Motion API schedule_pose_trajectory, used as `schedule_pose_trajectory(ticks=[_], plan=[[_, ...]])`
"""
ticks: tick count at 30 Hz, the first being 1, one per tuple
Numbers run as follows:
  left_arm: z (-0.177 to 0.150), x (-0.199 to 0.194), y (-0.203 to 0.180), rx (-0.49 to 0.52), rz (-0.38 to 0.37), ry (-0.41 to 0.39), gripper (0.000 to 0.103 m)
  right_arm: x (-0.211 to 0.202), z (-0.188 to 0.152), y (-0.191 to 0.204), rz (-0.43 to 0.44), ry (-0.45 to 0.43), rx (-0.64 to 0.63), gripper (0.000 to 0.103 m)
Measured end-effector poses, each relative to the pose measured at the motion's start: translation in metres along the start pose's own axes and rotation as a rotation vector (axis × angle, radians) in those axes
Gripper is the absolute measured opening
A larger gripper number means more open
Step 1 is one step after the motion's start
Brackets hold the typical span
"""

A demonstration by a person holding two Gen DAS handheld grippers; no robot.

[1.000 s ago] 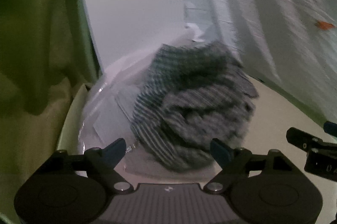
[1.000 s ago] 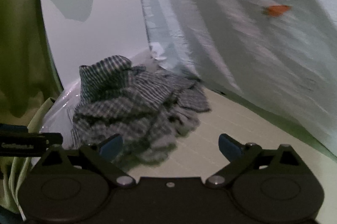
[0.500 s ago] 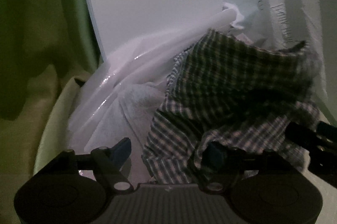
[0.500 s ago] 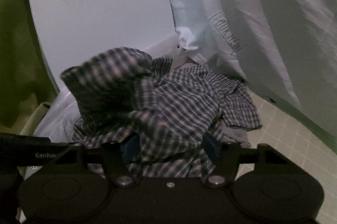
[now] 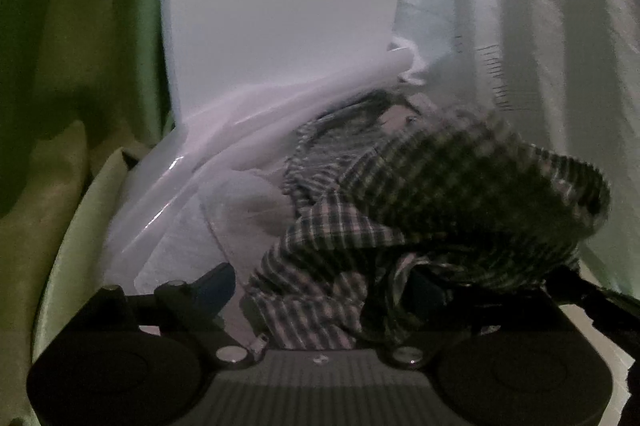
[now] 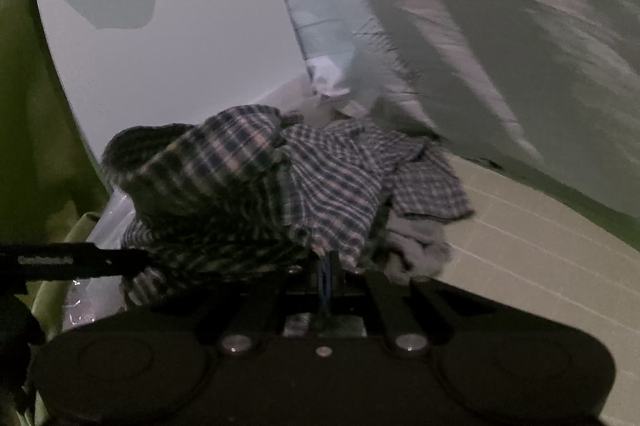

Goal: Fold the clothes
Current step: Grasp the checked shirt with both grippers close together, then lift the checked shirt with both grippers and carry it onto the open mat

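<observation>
A crumpled dark checked shirt (image 5: 420, 209) lies in a heap on the pale table, also in the right wrist view (image 6: 280, 177). My left gripper (image 5: 320, 286) is open, its jaws wide apart, with the near edge of the shirt lying between them; the right fingertip is hidden under cloth. My right gripper (image 6: 326, 274) is shut on a fold at the shirt's near edge. The left gripper's arm shows at the left of the right wrist view (image 6: 68, 260).
Clear plastic sheeting (image 5: 192, 193) lies left of the shirt. A white board (image 5: 280, 13) stands behind it. Green cloth (image 5: 72, 65) hangs at the left and a pale sheet (image 6: 500, 25) at the right. The pale gridded table top (image 6: 540, 258) extends right.
My right gripper has closed from open onto the shirt's near fold. Both grippers moved forward into the heap over the last second. The left gripper stays open.
</observation>
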State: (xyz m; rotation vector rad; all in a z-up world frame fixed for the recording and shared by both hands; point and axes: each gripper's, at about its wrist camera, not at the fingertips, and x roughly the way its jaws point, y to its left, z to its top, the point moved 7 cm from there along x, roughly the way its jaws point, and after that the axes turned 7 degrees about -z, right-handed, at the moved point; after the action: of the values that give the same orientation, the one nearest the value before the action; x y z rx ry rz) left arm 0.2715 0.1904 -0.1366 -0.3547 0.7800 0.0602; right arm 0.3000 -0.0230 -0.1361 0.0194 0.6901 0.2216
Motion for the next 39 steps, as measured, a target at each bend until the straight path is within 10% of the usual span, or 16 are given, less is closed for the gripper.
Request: schedule_pose_trajectory(ticks=[9,19,26,29,30,31,39], plan=[[0.014,-0.035,0.011,-0.021,0.032,-0.107,0.092,-0.016,0.007,-0.031,-0.094,-0.04,0.058,0.001],[-0.011,0.01,-0.04,0.167,-0.152,0.025,0.092,-0.032,0.009,-0.063,-0.156,-0.059,0.155,0.001],[-0.012,0.027,-0.032,0.19,-0.081,0.056,0.085,-0.036,0.01,-0.069,-0.161,-0.066,0.165,0.001],[-0.012,0.042,-0.028,0.168,-0.076,0.091,0.049,-0.04,0.01,-0.07,-0.168,-0.084,0.181,0.001],[-0.012,0.043,-0.03,0.169,-0.064,0.096,0.014,-0.043,0.009,-0.071,-0.177,-0.092,0.182,0.001],[-0.013,0.042,-0.034,0.178,-0.049,0.096,0.003,-0.045,0.009,-0.072,-0.186,-0.1,0.182,0.001],[-0.019,-0.008,-0.097,0.217,-0.159,0.023,0.002,-0.1,-0.01,-0.121,-0.302,-0.158,0.244,0.001]])
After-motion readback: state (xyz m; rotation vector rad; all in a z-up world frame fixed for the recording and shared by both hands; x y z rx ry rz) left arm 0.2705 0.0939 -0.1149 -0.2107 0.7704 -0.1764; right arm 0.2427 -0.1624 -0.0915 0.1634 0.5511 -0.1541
